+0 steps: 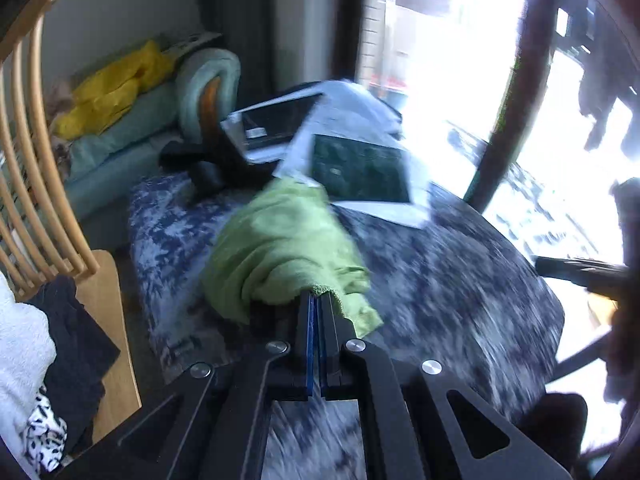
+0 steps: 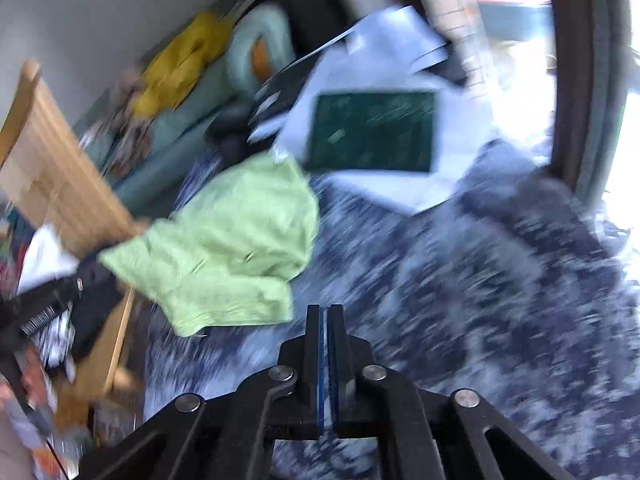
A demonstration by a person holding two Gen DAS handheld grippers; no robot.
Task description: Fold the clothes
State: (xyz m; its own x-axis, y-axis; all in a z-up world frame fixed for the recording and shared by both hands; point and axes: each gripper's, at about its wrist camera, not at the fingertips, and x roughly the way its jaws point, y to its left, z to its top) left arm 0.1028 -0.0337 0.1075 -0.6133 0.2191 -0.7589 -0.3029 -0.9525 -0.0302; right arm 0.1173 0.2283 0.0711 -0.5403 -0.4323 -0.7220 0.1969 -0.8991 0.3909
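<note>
A: Left gripper [image 1: 318, 300] is clenched on the green cloth's [image 1: 280, 248] hem; right gripper [image 2: 324, 312] is clenched on nothing.

B: Cloth sits at its eleven o'clock on the mottled blanket [image 2: 500, 300]. Pinch the opposite corner, then spread it taut.

We see a light green cloth [image 1: 280, 240], soft and crumpled, bunched into loose folds. One edge is lifted while the rest drapes down onto the mottled blue-grey cover [image 1: 460, 280] beneath it, near the cover's left side.
</note>
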